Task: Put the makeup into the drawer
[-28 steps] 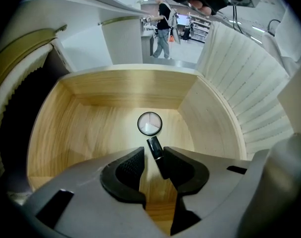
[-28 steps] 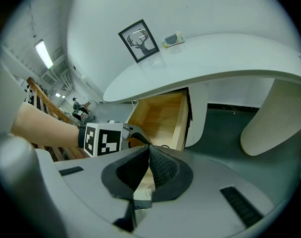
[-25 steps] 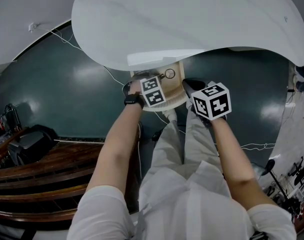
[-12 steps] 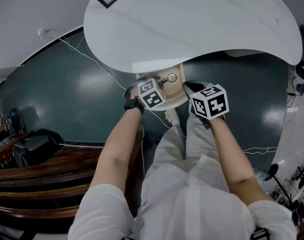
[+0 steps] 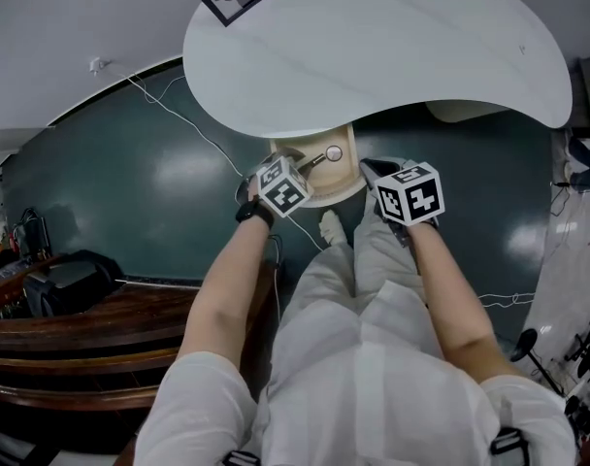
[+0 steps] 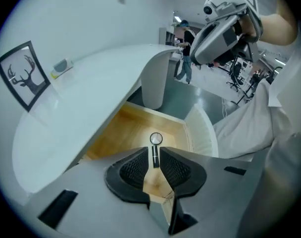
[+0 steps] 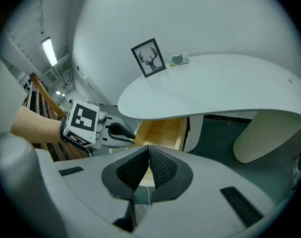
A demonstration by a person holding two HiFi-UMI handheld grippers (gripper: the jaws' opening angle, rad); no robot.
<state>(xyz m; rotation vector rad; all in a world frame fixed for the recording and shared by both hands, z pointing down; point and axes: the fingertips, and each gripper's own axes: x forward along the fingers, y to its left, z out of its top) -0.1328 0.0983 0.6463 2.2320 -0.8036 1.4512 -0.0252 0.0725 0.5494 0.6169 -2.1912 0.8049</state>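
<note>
Seems to be at the tail of the placing step, with the makeup point(image 6: 156, 139) flat on the wooden floor of the open drawer point(image 6: 122, 133), under the near edge of the table point(image 5: 373, 56). Holds the left gripper point(image 6: 154, 157) above it, jaws just closed down to a narrow gap, nothing between the pads. Holds the right gripper point(image 7: 149, 157) pressed together and empty, off to the right. Next, probably: push the drawer front in squarely.

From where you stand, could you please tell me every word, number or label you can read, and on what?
No words or numbers can be read.
Framed picture: a deer drawing, no text.
Small item beside it: too small to tell.
Left cube and right cube: black-and-white squares, no letters.
</note>
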